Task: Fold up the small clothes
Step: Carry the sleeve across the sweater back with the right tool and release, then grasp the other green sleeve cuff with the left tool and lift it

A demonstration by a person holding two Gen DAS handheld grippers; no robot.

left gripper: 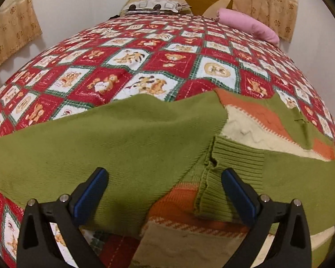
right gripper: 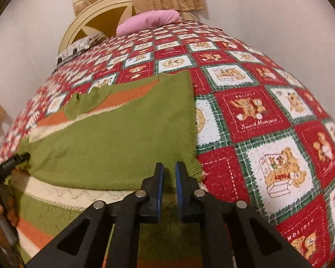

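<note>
The bed quilt (left gripper: 167, 51) carries the sweater (left gripper: 122, 138) right under both your grippers — your left gripper (left gripper: 165, 178) stands wide apart above it, your right gripper (right gripper: 167, 169) pinches its green edge.

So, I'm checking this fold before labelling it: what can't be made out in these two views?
- Left wrist view: the sweater's near hem is cut off by the bottom edge and covered by the left gripper.
- Right wrist view: whether the right gripper's nearly closed fingers pinch the knit; the contact is hidden.
- Right wrist view: the hand at the left edge is cut off.
</note>
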